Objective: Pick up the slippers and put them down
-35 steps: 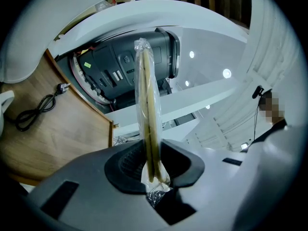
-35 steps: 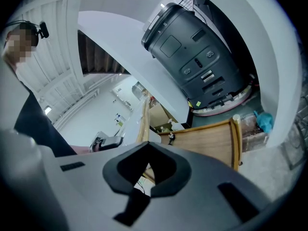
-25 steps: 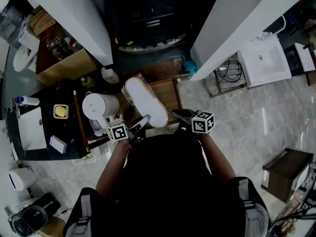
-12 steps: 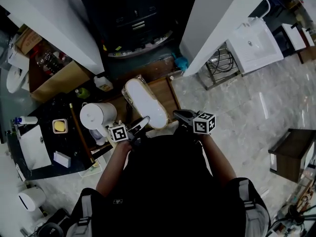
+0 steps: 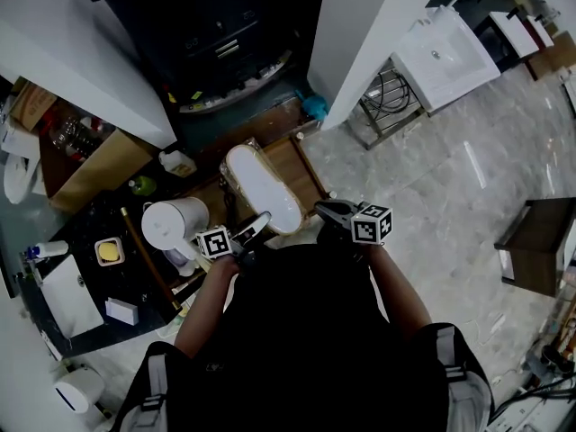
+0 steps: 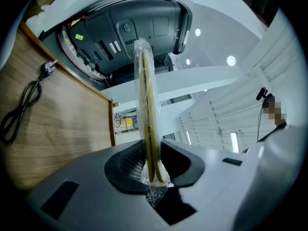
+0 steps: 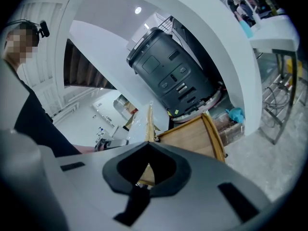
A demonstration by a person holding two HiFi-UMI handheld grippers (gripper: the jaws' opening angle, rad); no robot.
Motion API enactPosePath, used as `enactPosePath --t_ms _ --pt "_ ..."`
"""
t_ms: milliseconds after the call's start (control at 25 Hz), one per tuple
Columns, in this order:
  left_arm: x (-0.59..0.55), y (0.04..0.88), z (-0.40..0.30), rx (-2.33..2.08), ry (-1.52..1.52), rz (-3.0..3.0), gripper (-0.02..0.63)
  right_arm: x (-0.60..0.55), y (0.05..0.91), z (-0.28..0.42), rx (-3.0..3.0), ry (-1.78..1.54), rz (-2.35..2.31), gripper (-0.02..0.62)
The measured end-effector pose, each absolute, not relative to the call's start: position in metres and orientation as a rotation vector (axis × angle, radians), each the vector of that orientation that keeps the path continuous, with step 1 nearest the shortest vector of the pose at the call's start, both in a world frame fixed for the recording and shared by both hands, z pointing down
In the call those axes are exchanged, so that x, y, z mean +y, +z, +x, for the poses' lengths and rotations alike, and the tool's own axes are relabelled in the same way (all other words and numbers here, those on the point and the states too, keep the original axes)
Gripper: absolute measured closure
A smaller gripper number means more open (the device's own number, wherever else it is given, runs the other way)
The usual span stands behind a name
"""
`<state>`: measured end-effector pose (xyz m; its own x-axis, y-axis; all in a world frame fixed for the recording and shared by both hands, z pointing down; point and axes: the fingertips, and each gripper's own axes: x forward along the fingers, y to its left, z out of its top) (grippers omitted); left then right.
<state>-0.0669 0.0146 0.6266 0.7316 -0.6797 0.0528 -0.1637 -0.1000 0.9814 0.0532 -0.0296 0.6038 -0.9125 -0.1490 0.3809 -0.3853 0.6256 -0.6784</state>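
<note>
The wrapped slippers [image 5: 263, 187] cover most of the wooden tray [image 5: 303, 167]. A white kettle [image 5: 171, 223] crowds the tray's left side, and a dark grey machine [image 5: 207, 25] blocks the way ahead. The marble floor [image 5: 450, 196] to the right lies open.

Three cameras: one overhead, two riding the jaws.
Head view looks steeply down on the left gripper [image 5: 261, 220] and right gripper [image 5: 322, 210]; each gripper view stares close along its jaws, all sharing the wrapped slippers [image 5: 263, 185] just ahead.

Bkgd swing anticlockwise, sink [image 5: 447, 59] up-left.
</note>
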Motion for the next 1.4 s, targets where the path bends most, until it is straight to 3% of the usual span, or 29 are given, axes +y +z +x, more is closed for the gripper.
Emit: enactPosePath --t_ms 1400 --pt "0.000 0.706 -0.071 -0.634 -0.275 1.613 0.515 -0.008 0.607 0.075 -2.527 1.198 0.665 0.589"
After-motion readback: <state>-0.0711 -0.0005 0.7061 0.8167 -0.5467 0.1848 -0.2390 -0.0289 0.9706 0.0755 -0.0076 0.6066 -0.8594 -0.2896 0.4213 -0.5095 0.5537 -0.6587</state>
